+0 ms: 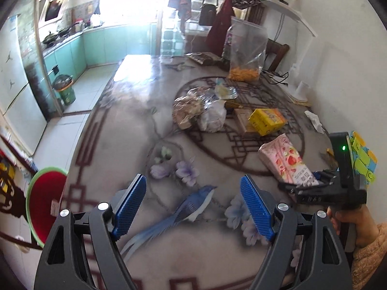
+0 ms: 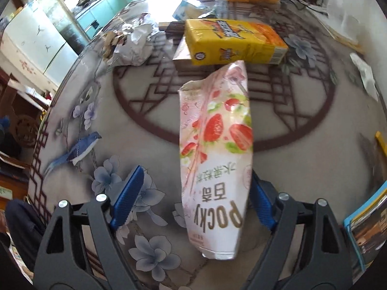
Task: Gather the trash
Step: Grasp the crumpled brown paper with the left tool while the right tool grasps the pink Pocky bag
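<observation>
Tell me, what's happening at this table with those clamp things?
A person is clearing trash off a flower-patterned table, with a two-finger gripper in each hand. The right gripper straddles a pink strawberry Pocky packet, jaws not yet closed on it. The left gripper hangs open and empty. A yellow carton and crumpled wrappers lie beyond.

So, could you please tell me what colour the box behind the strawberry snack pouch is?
Yellow cardboard box; right wrist view.

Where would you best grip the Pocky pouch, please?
Across its narrow width near the printed lower end, coming from above. The Pocky pouch lies flat and long on the table, already between the open right tongs.
</observation>
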The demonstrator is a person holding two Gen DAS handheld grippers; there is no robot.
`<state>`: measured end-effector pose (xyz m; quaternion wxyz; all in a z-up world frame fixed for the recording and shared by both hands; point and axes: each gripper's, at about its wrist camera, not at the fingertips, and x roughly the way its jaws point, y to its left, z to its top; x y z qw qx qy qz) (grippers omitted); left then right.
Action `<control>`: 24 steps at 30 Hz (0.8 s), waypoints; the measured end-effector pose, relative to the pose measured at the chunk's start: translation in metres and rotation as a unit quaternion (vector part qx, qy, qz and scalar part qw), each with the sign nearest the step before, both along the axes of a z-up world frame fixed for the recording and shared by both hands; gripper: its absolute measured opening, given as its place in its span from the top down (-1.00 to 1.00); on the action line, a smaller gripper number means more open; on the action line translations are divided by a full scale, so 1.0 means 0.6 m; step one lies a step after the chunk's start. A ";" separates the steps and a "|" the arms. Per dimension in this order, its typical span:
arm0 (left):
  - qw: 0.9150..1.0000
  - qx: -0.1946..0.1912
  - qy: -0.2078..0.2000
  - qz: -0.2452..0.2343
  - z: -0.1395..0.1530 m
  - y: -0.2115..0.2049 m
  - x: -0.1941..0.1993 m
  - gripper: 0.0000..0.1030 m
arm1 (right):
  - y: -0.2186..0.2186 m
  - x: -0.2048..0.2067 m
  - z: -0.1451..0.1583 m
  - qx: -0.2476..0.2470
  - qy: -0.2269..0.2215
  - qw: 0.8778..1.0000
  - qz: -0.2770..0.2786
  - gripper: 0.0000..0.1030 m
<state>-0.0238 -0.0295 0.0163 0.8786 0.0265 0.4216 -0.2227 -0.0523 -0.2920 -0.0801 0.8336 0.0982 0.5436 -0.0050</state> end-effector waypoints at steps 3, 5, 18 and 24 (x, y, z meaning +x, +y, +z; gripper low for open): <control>1.000 0.004 -0.005 -0.014 -0.004 -0.040 0.025 -0.52 | -0.002 0.001 -0.014 0.010 0.016 1.000 0.004 0.11; 1.000 -0.001 0.004 -0.017 -0.014 -0.061 0.049 -0.52 | -0.005 -0.001 -0.015 0.016 0.014 1.000 0.004 0.13; 0.983 -0.052 0.083 0.156 -0.104 -0.093 0.293 -0.52 | -0.028 -0.003 -0.009 0.072 -0.015 0.997 -0.001 0.16; 0.978 -0.071 0.116 0.159 -0.145 -0.098 0.327 -0.52 | -0.021 0.008 -0.016 0.069 -0.013 0.998 0.003 0.15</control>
